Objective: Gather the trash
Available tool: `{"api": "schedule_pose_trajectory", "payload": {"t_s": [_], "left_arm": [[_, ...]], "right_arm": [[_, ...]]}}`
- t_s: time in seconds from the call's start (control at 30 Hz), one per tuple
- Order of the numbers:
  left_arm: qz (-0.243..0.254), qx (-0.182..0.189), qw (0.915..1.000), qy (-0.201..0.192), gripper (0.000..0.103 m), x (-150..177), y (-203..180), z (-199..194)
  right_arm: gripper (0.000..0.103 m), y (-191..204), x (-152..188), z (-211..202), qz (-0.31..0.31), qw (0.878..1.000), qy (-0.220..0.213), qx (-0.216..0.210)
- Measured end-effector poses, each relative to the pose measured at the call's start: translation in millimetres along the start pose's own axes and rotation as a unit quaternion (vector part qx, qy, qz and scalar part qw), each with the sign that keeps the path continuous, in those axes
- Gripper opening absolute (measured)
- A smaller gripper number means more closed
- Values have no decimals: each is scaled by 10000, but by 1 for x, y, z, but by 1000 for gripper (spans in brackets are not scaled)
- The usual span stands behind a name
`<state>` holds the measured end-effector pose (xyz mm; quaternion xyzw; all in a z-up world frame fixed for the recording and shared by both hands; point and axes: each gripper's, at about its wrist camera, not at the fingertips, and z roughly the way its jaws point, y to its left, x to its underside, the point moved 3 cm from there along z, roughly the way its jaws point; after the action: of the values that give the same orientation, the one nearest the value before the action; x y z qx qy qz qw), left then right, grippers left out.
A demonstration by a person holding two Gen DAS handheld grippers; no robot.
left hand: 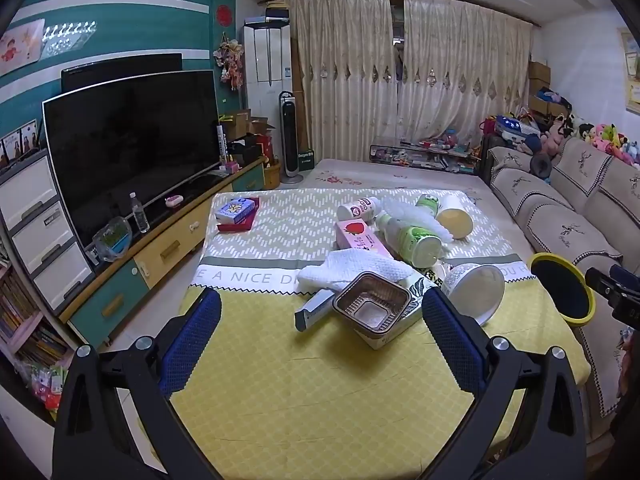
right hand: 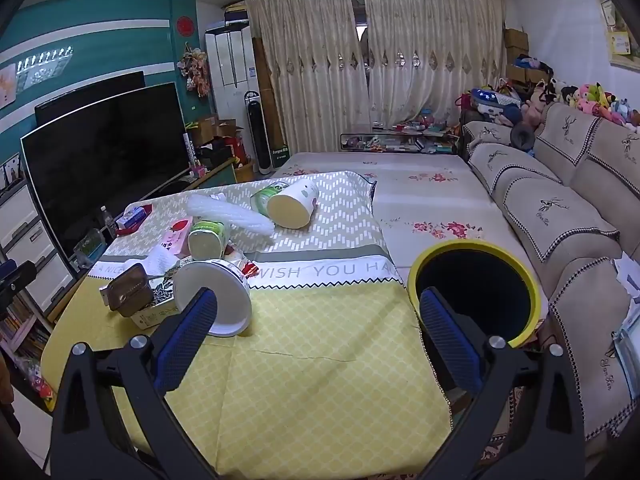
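Note:
Trash lies on the table with a yellow cloth (left hand: 320, 392): a brown plastic tray (left hand: 372, 307) on a printed box, a white tissue (left hand: 352, 272), a tipped white paper bowl (left hand: 476, 290), a pink strawberry carton (left hand: 360, 236), green bottles (left hand: 412, 238) and a tipped cup (left hand: 454, 216). A yellow-rimmed black bin (right hand: 476, 284) stands off the table's right edge, also in the left wrist view (left hand: 562, 290). My left gripper (left hand: 320, 324) is open and empty, just short of the tray. My right gripper (right hand: 316, 332) is open and empty, between the bowl (right hand: 212, 296) and the bin.
A TV (left hand: 132, 148) on a low cabinet runs along the left. A beige sofa (right hand: 560, 216) with plush toys is on the right. A flowered bed surface (right hand: 424, 204) lies beyond the table. A blue and red box (left hand: 238, 214) sits at the table's far left.

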<state>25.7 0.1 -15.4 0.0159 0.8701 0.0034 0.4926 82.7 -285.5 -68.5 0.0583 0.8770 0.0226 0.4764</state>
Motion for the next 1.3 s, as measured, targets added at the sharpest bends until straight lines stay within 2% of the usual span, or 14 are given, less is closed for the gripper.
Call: {"api": "schedule_pose_trajectory", "payload": {"t_s": [0.33, 0.53, 0.6, 1.3], "left_arm": [[26, -21, 10000, 26, 99, 0, 0, -1], [20, -7, 10000, 40, 99, 0, 2, -2], [6, 8, 10000, 53, 99, 3, 0, 5], [44, 84, 9998, 172, 99, 7, -7, 15]], "right_arm": [[96, 3, 0, 2, -53, 10000, 12, 10], [96, 2, 16, 7, -35, 10000, 8, -6], [96, 4, 5, 8, -50, 10000, 42, 3], [96, 0, 7, 14, -11, 9999, 130, -25]]}}
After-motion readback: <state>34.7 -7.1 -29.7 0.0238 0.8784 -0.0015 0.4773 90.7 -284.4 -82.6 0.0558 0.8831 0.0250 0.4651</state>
